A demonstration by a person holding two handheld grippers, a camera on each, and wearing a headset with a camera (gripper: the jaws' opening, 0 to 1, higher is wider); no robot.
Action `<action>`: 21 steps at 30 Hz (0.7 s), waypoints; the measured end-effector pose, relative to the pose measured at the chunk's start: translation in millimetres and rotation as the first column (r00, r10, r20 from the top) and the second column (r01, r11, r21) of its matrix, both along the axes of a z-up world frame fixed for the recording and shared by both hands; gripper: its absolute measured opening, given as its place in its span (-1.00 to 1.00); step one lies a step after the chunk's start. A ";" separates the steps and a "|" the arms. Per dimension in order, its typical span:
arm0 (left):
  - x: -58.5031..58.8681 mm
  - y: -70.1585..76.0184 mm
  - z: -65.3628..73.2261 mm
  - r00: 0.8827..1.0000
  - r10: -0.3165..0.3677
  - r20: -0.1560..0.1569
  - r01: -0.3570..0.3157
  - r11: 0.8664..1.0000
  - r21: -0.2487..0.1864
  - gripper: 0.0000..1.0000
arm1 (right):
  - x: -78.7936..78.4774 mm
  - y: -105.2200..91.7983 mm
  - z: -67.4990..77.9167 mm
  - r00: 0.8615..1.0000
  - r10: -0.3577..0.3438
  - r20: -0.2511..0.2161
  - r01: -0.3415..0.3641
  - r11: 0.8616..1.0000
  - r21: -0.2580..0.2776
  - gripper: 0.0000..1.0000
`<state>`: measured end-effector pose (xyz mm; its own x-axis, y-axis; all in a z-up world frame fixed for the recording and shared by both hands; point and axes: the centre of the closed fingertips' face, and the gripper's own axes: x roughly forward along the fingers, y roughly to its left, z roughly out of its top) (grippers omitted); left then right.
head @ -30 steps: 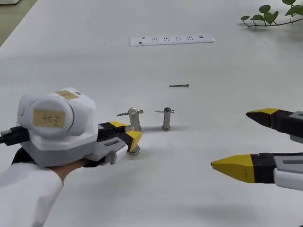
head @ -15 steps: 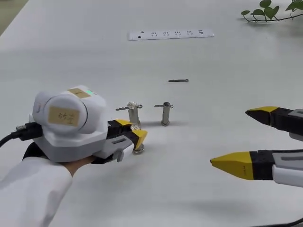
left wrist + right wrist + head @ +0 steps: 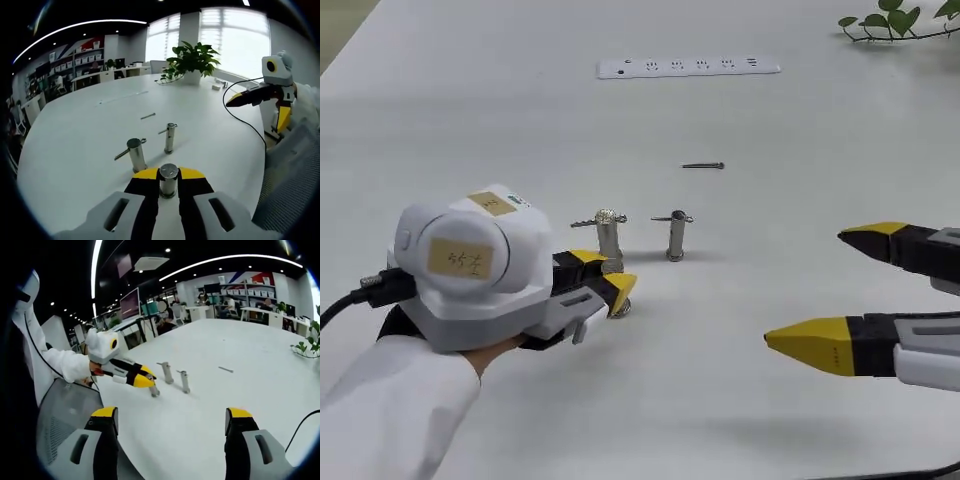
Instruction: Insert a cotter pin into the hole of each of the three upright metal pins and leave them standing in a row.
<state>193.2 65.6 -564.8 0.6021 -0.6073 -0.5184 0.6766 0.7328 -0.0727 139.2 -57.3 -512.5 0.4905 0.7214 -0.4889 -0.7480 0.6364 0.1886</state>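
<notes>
Left gripper view: left hand-held gripper (image 3: 168, 173) clamps the bare metal pin (image 3: 168, 184) upright; right hand-held gripper (image 3: 804, 290) gapes wide, likely free to fetch the loose cotter pin (image 3: 703, 166).

Smooth matt white worktop (image 3: 520, 120). Bare glossy metal: nearest pin (image 3: 168, 180), two further pins (image 3: 677, 235), thin loose cotter pin (image 3: 703, 166). Left gripper (image 3: 610, 272), right gripper (image 3: 804, 290): smooth white plastic shells, matt black-and-yellow tips. Paper label (image 3: 460, 258). White cloth sleeve (image 3: 380, 410).

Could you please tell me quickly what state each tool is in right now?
Left tool: closed on an upright metal pin.
Right tool: open, empty.
</notes>
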 end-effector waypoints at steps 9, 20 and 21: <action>-1.5 1.0 -1.8 1.000 0.004 -0.010 -0.004 1.000 0.009 -0.78 | 1.3 -2.4 0.6 1.000 -0.011 0.004 0.011 1.000 0.003 0.74; -21.6 13.3 15.8 0.997 -0.071 -0.023 0.071 0.997 -0.029 -0.18 | 2.5 -5.5 1.3 1.000 -0.014 0.005 0.014 1.000 -0.009 0.75; -21.8 16.1 17.7 0.998 -0.067 -0.020 0.066 0.997 -0.033 -0.10 | 2.5 -5.6 1.2 1.000 -0.014 0.005 0.014 1.000 -0.009 0.75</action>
